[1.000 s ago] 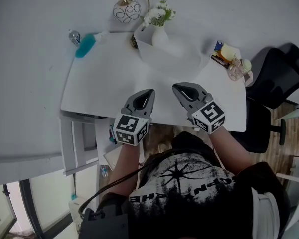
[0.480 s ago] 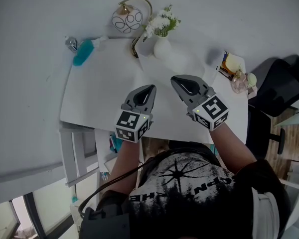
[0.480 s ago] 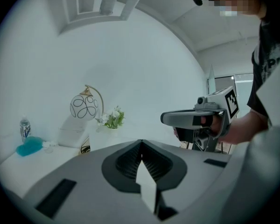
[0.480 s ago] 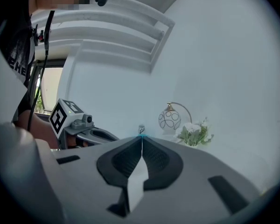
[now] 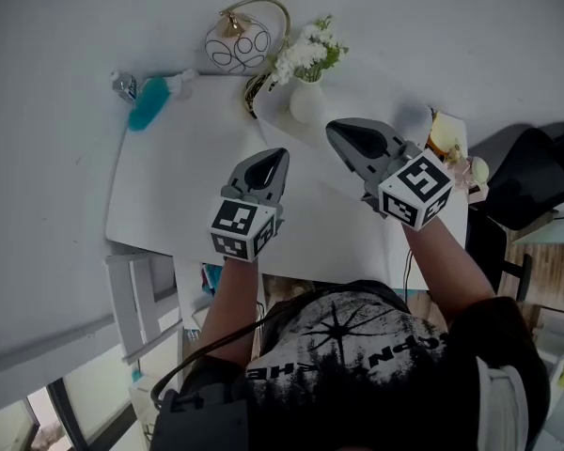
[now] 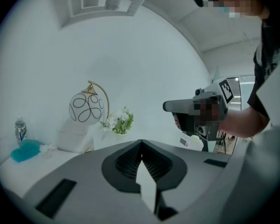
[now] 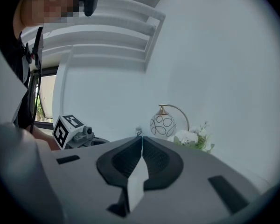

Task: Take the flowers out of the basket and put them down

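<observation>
- The flowers (image 5: 307, 53) are a small bunch of white blooms with green leaves and thin green stems, standing upright.
- They sit in a rounded white vase (image 5: 305, 106) at the far edge of the white table (image 5: 179, 186), close to the wall.
- The vase stands inside a pale, white-walled basket (image 5: 271, 101). Its sides are hard to tell apart from the white tabletop.
- Just left of the bunch in the head view stands a lamp (image 5: 237, 43) with a white globe marked with black loops, hung from a curved gold arm.
- The left gripper (image 5: 280, 155) hangs over the middle of the table and points toward the vase. Its jaws are pressed together with nothing between them, and it is near the basket but clear of it.
- The right gripper (image 5: 333, 130) is over the table to the right of the vase. Its tip is near the basket, its jaws are also closed tight, and it holds nothing.
- In both gripper views the flowers appear beyond the closed tips, beside the lamp, and neither claw touches them.
- The flowers have not been taken out; they are in the vase.
- A teal brush (image 5: 148, 106) and a small bottle (image 5: 124, 85) lie at the far left corner of the table, well apart from the bunch.
- A black chair (image 5: 536, 172) stands off the right end of the table.
</observation>
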`<state>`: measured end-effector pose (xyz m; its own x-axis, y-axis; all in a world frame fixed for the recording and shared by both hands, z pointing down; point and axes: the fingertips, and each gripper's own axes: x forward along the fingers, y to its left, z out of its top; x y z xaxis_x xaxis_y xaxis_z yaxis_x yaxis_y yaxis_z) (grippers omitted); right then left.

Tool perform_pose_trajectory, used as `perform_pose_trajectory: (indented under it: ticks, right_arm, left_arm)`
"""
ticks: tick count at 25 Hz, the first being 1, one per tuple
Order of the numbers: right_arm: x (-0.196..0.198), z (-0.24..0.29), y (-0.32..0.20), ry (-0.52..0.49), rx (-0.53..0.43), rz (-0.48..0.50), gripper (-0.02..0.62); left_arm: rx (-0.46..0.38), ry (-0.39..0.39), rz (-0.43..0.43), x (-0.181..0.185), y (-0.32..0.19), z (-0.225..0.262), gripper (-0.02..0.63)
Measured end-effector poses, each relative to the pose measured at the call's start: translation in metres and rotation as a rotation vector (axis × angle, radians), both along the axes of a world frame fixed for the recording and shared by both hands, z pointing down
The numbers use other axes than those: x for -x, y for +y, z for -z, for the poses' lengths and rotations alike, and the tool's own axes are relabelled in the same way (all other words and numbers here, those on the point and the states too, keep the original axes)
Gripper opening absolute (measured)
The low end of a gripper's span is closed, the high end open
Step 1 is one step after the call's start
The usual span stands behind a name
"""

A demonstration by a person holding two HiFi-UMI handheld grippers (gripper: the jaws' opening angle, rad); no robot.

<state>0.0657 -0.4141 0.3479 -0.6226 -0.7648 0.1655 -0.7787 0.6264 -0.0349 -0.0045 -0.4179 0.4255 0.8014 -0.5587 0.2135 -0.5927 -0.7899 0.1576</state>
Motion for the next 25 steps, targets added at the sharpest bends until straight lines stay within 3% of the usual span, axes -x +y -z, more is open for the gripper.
perform_pose_trajectory:
  ticks: [11,19,25]
  right_arm:
    - [-0.037,-0.058,-0.085,0.125,0.123,-0.063,0.023]
    - [-0.054,-0.133,-0.139,0.205,0.243,-0.131,0.237]
    - [-0.051,-0.171,-0.175,0.252,0.237,-0.120,0.281]
  left_arm:
    - [0.025,0.002,-0.003,-0.011,-0.034,-0.009,0.011]
    - [0.046,0.008,0.006,-0.012,-0.052,-0.017,0.011]
    - [0.048,0.014,0.021,-0.010,-0.068,-0.021,0.011]
